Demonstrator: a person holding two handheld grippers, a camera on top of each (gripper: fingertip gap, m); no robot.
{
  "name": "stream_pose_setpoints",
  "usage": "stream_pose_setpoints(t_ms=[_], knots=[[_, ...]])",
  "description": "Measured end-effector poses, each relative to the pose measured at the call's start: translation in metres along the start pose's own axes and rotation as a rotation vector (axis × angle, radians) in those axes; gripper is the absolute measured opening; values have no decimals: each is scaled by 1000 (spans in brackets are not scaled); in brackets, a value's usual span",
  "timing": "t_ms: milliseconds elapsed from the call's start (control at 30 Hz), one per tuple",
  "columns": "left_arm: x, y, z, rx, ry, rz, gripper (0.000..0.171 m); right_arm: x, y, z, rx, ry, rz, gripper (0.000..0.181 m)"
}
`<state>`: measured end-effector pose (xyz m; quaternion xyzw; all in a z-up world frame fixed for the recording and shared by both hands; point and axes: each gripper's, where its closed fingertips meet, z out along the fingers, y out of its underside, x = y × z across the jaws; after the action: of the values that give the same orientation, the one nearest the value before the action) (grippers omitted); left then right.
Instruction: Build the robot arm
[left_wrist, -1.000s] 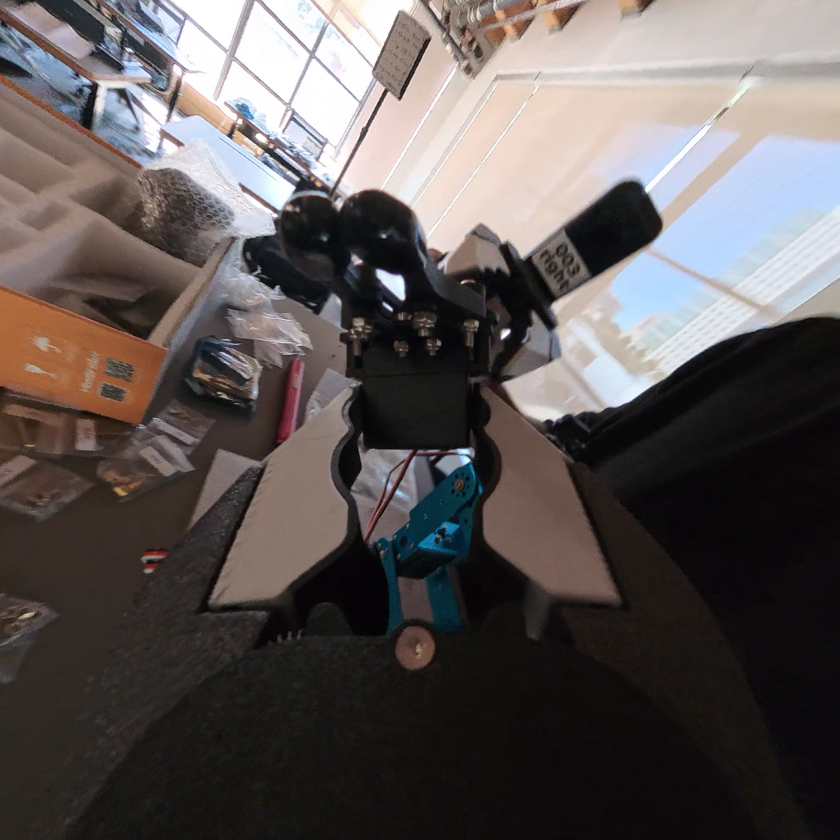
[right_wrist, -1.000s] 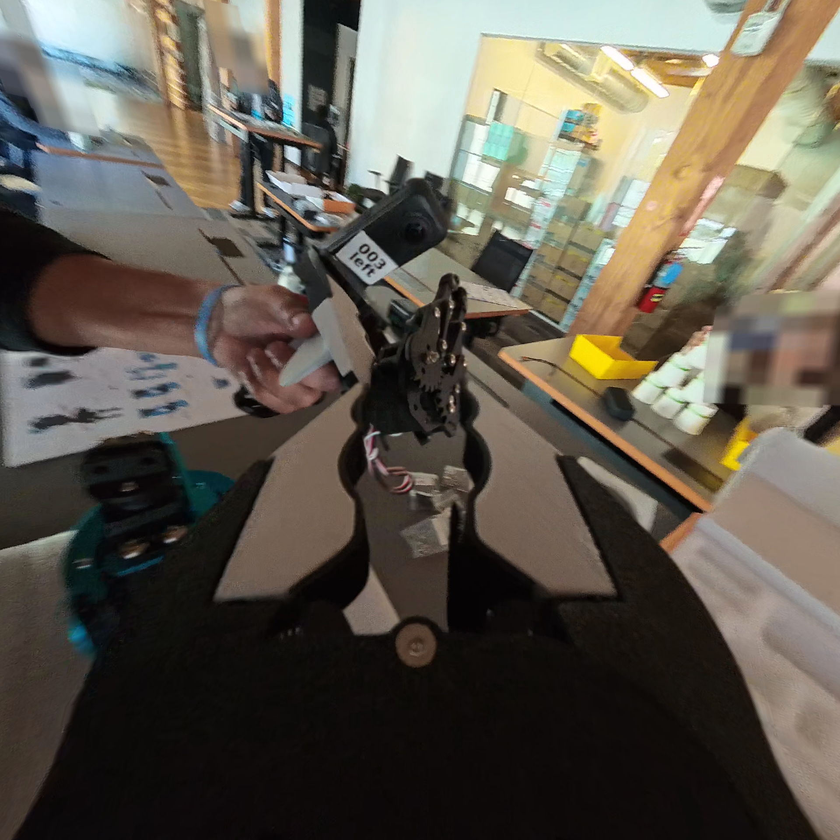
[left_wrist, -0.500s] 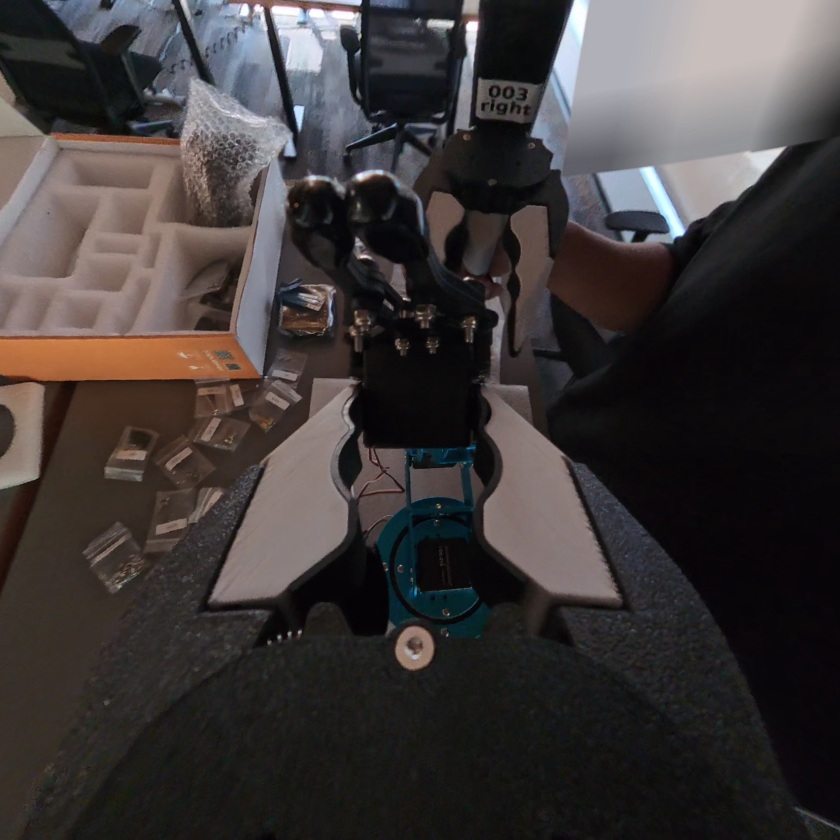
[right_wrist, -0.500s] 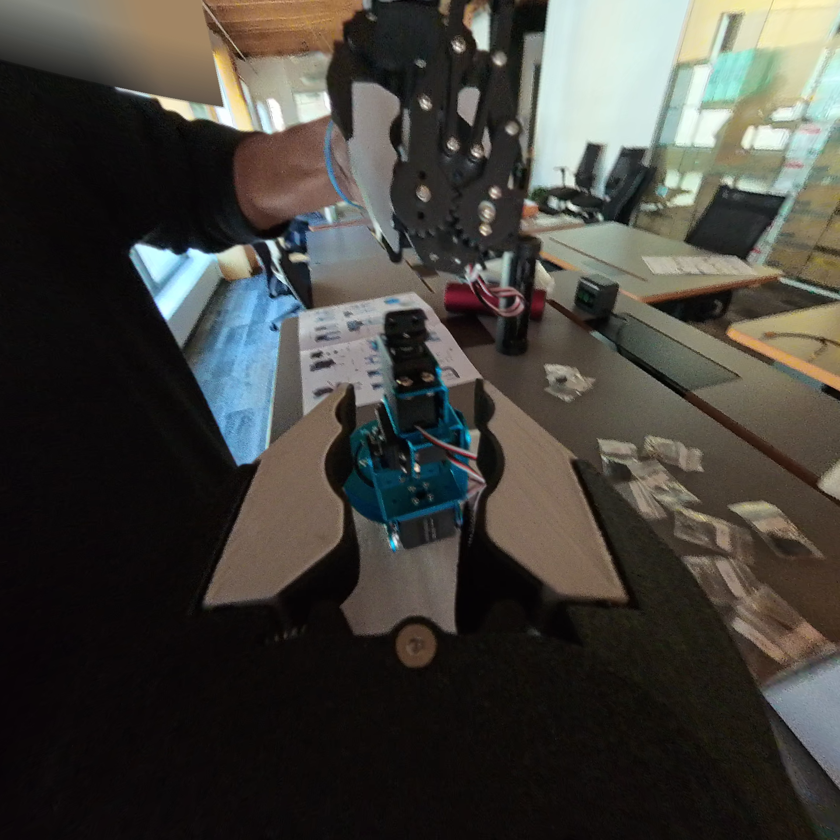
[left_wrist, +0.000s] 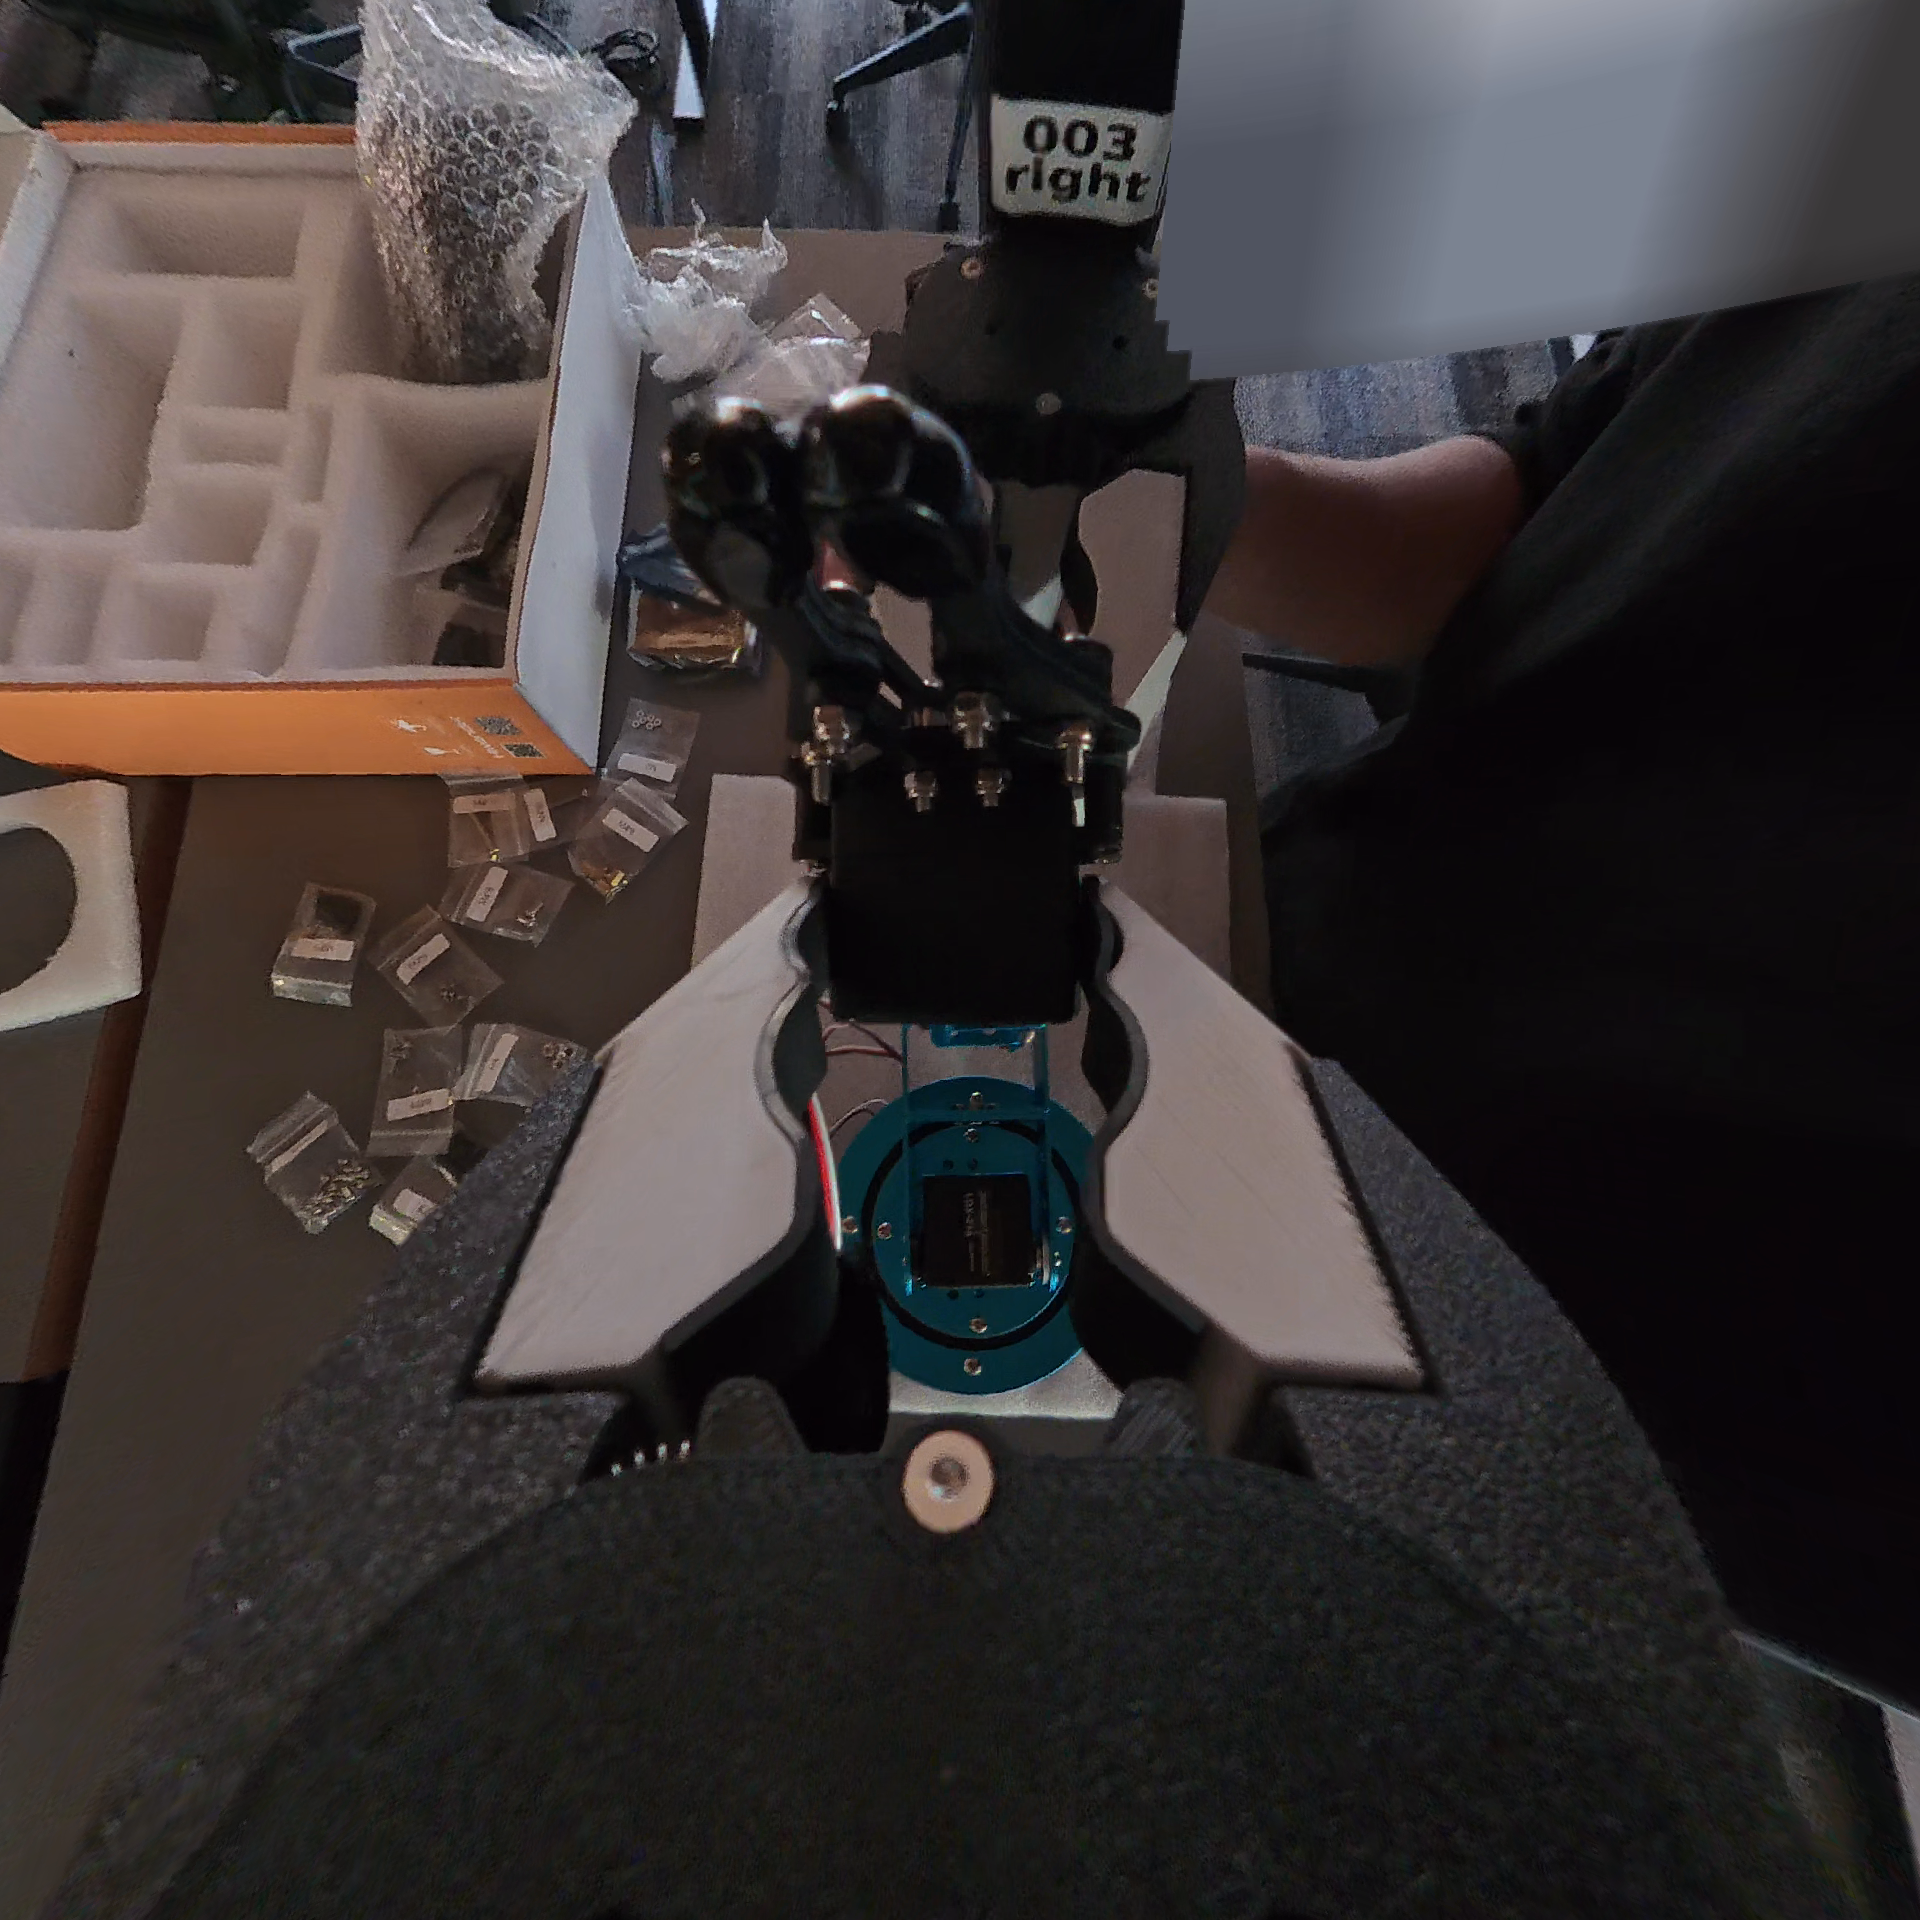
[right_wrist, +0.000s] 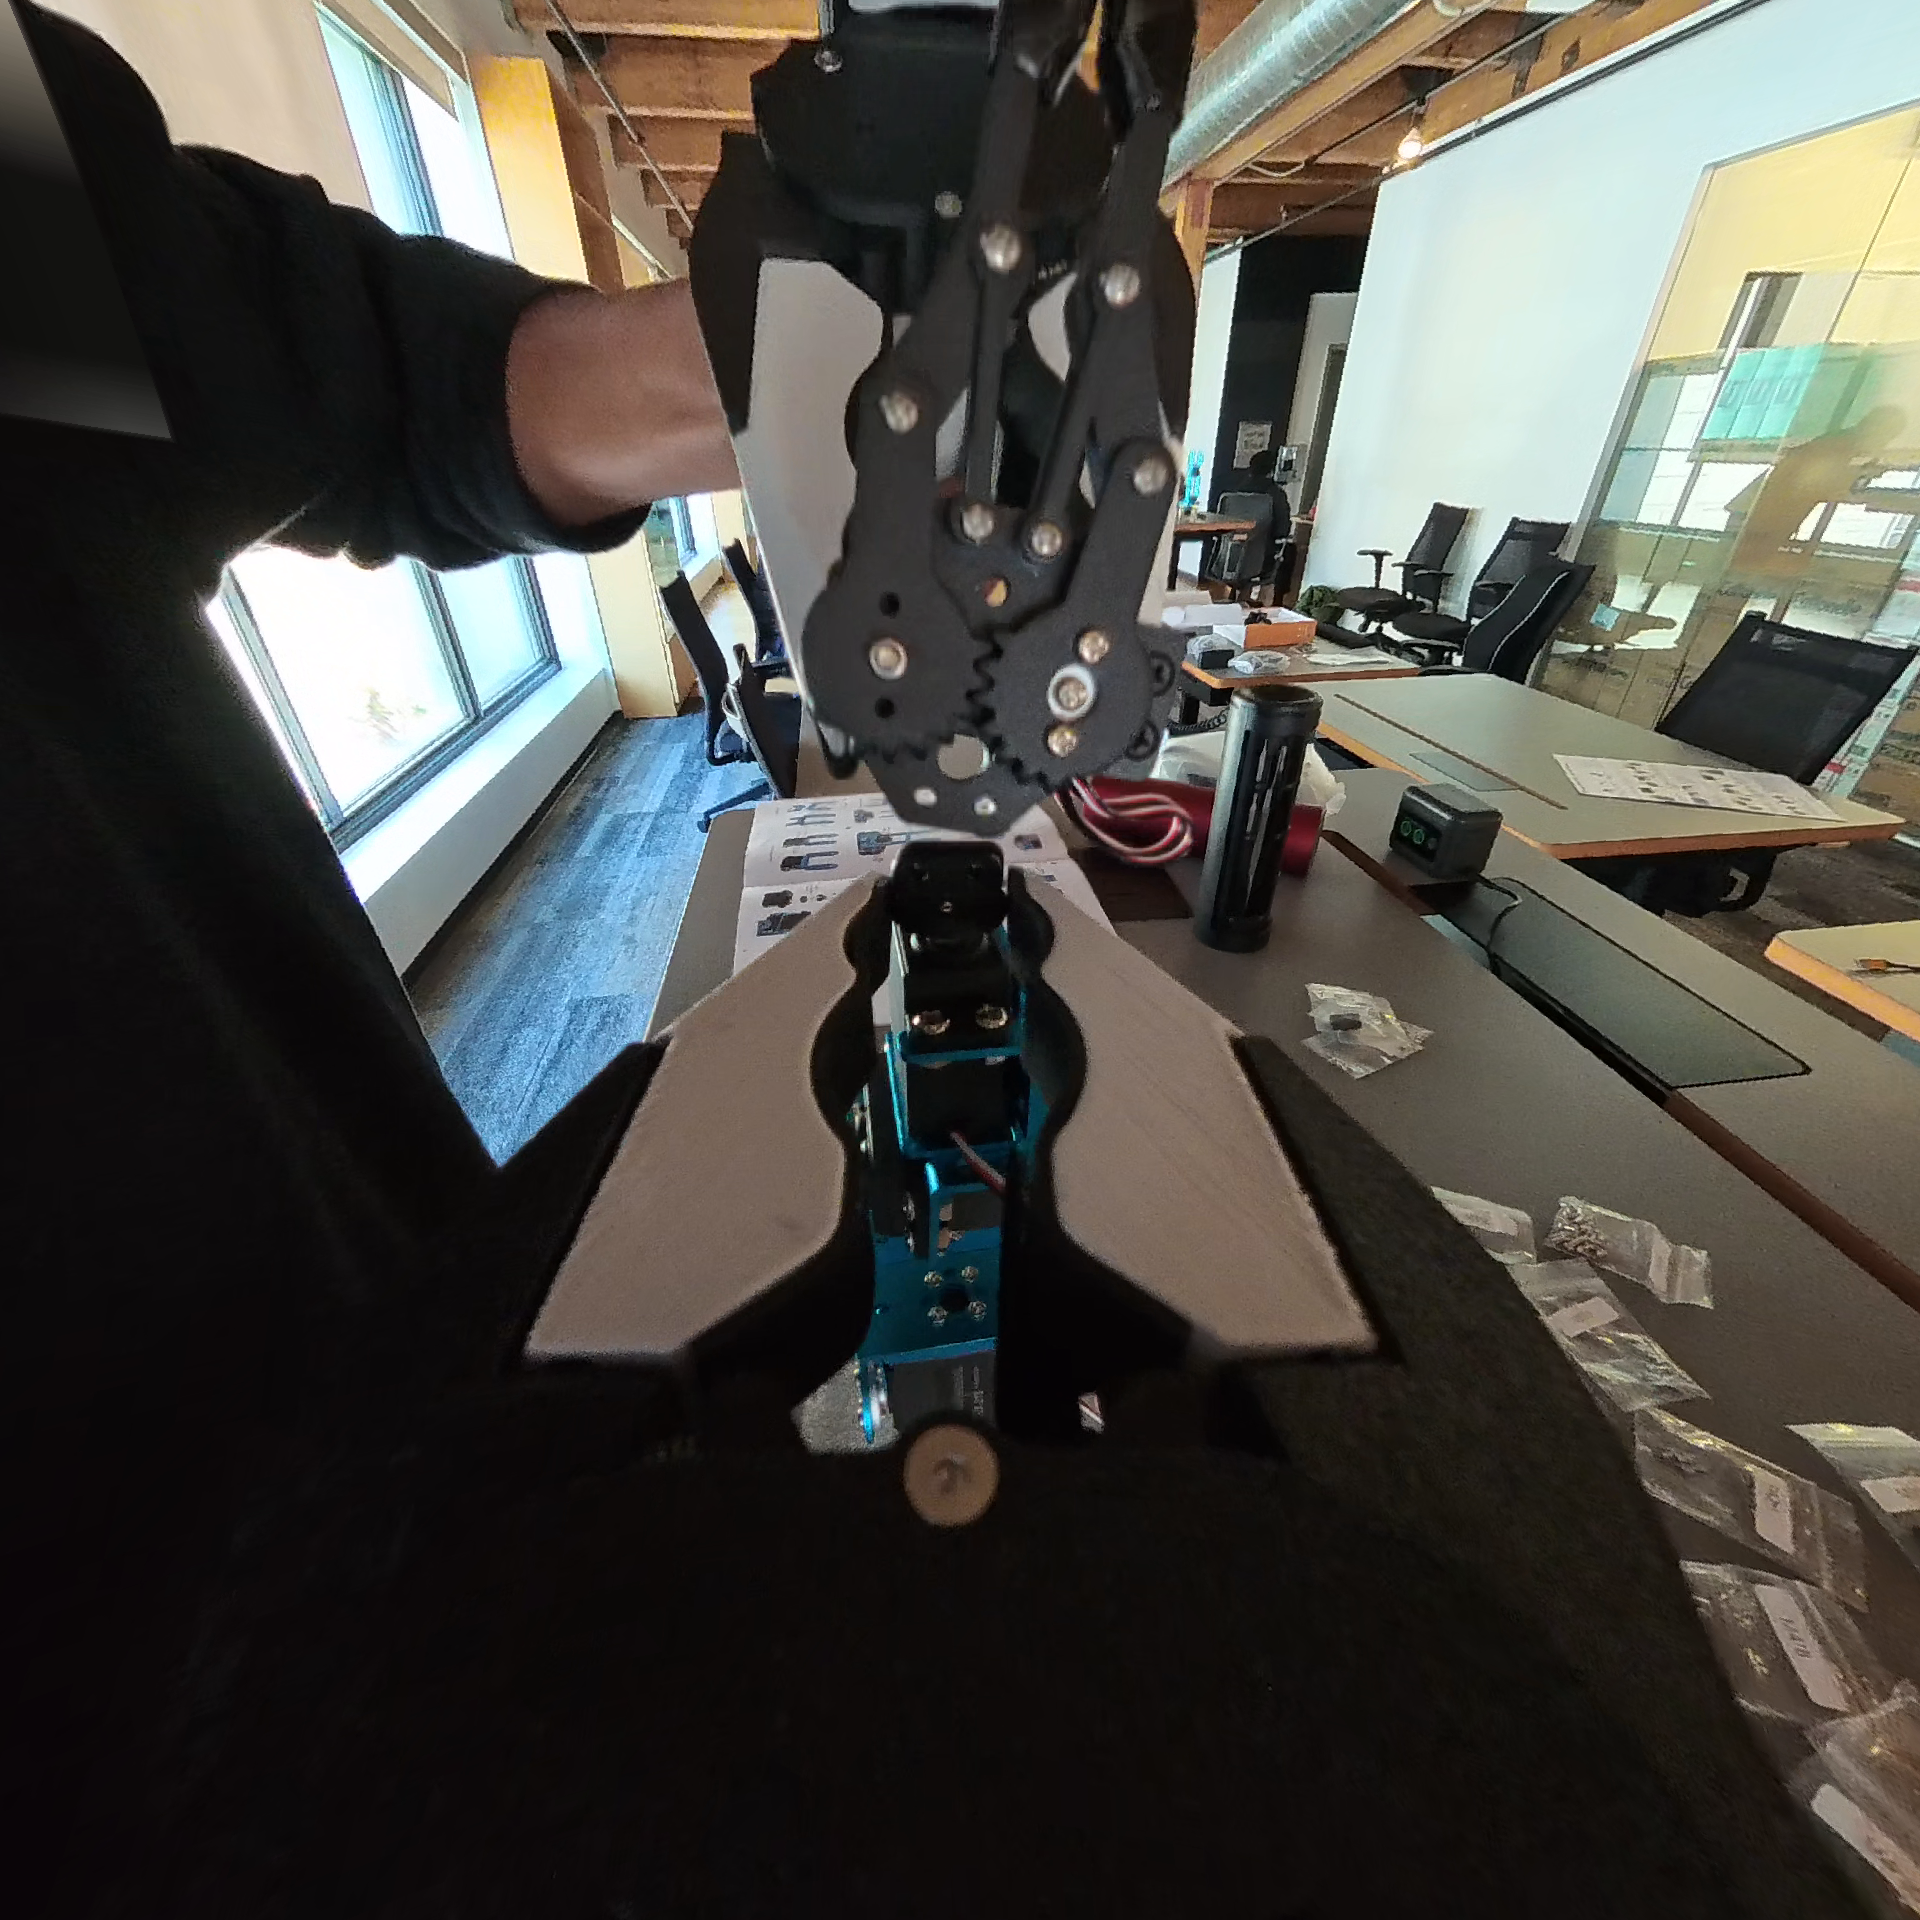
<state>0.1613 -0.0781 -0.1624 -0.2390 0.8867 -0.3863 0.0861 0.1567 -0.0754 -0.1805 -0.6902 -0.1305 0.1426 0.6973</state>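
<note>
**Black claw held over the blue robot base**

Black claw (left_wrist: 951, 831), a small toy-robot hand with geared arms, is clamped by its boxy motor block between the fingers of the left gripper (left_wrist: 951, 914), jaws closed narrowly on it. It hangs directly above the blue base (right_wrist: 940, 1174), not clearly touching. The right gripper (right_wrist: 945, 914) has its jaws drawn in around the black motor on top of that base; whether the pads actually press on it cannot be told. The base stands on a dark grey table (right_wrist: 1455, 1122). Small plastic bags of parts (left_wrist: 416, 966) lie scattered beside it, near an orange box with white foam (left_wrist: 208, 416), a printed sheet (right_wrist: 800, 862) and a black cylinder (right_wrist: 1252, 821). Beyond are office desks, chairs and windows.
</note>
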Motion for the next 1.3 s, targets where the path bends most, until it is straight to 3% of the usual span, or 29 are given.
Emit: stream_pose_setpoints(t_ms=[433,933,1133,1300], knots=[[-3,3,4,-72,-32,68,47,0,1,-2,10,-20,21,20],[-4,14,4,-264,-80,134,47,-3,0,0,5,-13,17,20],[-5,14,2,-324,-85,138,47,3,-16,-5,67,67,-12,42],[-5,13,2,-366,-90,151,46,2,-17,-5,42,94,-51,29]])
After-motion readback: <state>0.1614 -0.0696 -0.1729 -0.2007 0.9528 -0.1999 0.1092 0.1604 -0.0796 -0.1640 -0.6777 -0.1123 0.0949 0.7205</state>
